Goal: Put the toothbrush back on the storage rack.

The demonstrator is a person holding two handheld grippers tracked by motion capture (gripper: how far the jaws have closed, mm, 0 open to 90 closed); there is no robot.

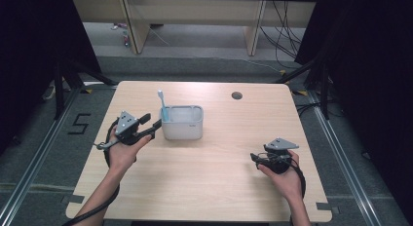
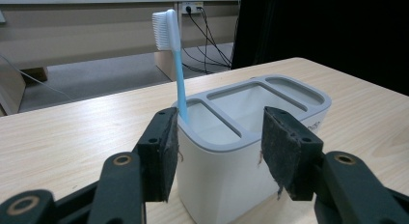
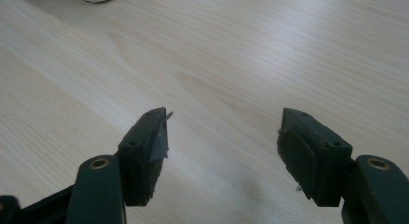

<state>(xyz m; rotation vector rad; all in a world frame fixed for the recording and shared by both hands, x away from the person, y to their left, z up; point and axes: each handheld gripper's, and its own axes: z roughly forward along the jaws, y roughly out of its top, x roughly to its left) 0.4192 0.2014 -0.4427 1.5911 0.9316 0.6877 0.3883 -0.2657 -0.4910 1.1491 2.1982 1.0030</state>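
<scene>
Both tongs are released. Your left gripper (image 1: 155,123) sits just beside the left end of the white organizer (image 1: 182,122), jaws spread w/ nothing pinched; in the left gripper view the pads (image 2: 161,154) straddle the near corner of the box without pressing it. Your right gripper (image 1: 254,158) rests low over bare table, well apart from everything, jaws wide and empty, prob. just parked so it's out of the way.

Blue toothbrush (image 2: 174,60) stands head-up in the organizer's end slot, leaning a bit on the rim. Handle down, bristles up is likely the point: it stays put by itself, so no grip is needed on it. The other two compartments look empty.

Table (image 1: 204,187) is light wood, matte, w/ a round cable hole (image 1: 236,95) near the far edge. Beyond it: grey floor, pale desk legs, loose cables, dark curtains on both sides.
</scene>
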